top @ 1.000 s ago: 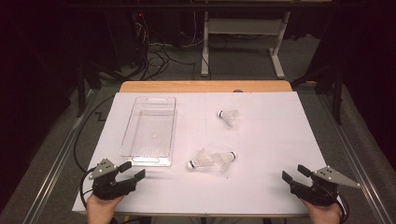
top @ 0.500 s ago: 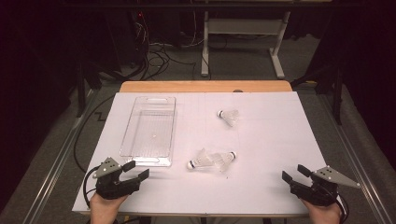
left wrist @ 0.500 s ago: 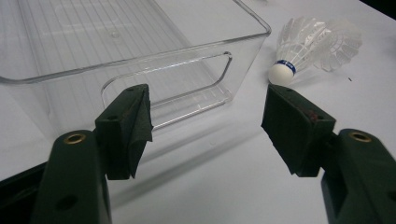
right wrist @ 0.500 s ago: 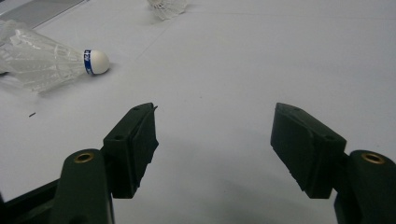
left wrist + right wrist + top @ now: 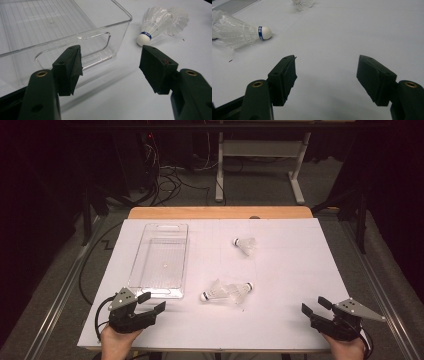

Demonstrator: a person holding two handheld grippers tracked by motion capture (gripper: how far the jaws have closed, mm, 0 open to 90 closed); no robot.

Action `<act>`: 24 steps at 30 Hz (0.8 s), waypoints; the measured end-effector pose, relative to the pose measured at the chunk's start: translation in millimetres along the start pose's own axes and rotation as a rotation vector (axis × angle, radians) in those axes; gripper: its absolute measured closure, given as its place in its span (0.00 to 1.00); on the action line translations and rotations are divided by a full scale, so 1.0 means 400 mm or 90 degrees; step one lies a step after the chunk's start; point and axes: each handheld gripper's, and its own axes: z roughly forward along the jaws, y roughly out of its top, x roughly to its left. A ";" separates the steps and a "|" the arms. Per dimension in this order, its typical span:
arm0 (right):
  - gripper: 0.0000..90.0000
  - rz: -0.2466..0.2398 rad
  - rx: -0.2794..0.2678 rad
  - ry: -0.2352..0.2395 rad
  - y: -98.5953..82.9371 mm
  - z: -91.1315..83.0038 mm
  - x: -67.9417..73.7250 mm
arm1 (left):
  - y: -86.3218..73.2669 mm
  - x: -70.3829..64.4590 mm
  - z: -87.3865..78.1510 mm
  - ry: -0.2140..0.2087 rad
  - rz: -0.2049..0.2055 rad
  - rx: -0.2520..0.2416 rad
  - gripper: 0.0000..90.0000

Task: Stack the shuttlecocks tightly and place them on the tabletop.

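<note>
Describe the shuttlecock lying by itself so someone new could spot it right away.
Start at the clear plastic bin on the left of the white table. Look right, toward the far edge: the lone shuttlecock lies there. Unlike the two shuttlecocks lying close together nearer the person, nothing lies beside it.

Three white feathered shuttlecocks on their sides: two touching (image 5: 227,292) mid-table, one (image 5: 244,244) well apart behind.
</note>
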 end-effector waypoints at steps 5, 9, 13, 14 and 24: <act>0.36 0.000 0.000 0.000 0.000 0.000 0.001 | 0.012 -0.012 0.010 -0.007 -0.007 -0.001 0.39; 0.36 -0.001 0.000 0.001 0.000 -0.001 0.001 | 0.022 -0.026 0.021 -0.007 0.005 0.003 0.40; 0.36 -0.003 0.000 0.002 0.000 0.000 0.001 | 0.030 -0.038 0.035 -0.013 0.010 0.007 0.40; 0.36 -0.003 0.001 0.002 0.000 0.000 0.002 | 0.032 -0.041 0.038 -0.013 0.013 0.009 0.40; 0.36 -0.012 0.006 0.006 0.001 0.005 0.008 | 0.049 -0.064 0.063 -0.024 0.015 0.020 0.43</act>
